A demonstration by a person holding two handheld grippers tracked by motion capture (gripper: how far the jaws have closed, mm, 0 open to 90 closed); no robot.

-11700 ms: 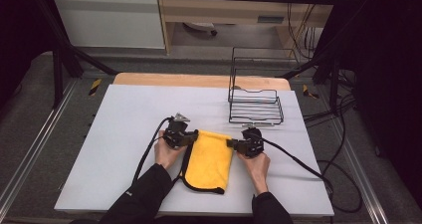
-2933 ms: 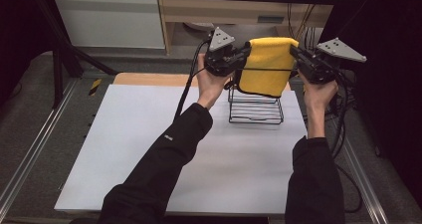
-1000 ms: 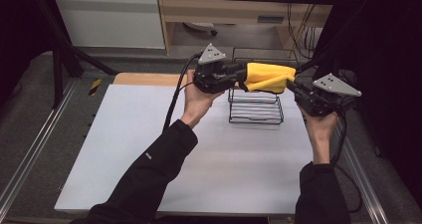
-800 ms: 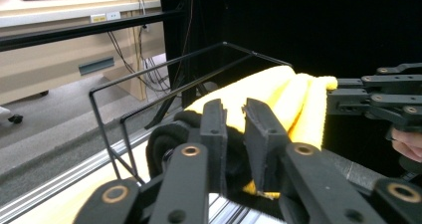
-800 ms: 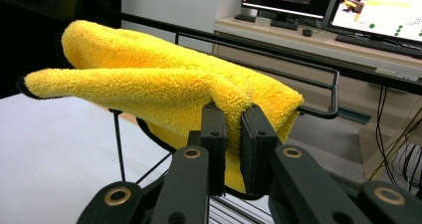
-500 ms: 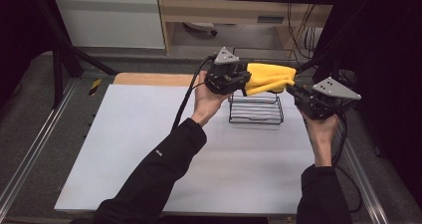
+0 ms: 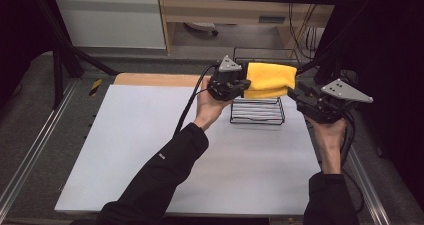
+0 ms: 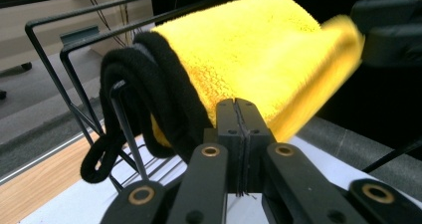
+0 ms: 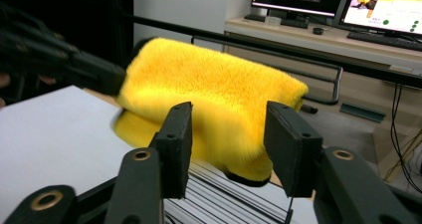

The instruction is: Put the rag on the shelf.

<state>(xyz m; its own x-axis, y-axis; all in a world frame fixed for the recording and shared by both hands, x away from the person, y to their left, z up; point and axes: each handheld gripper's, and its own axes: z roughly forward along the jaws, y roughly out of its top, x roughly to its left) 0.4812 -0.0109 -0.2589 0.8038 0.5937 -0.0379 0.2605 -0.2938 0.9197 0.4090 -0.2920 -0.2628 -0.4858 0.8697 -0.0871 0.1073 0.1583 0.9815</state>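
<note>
The yellow cloth (image 7: 269, 79) hangs draped over the top of the wire rack (image 7: 257, 110), its long axis running side to side between the two hands. The left gripper (image 7: 243, 87) is clenched on the cloth's left end. The right gripper (image 7: 298, 92) has just been opening; its jaws stand apart, released, just off the right end.

folded yellow microfibre cloth (image 8: 259, 50) blurred at its far end (left gripper view), black wire rack (image 7: 257, 110) partly hidden behind it
</note>
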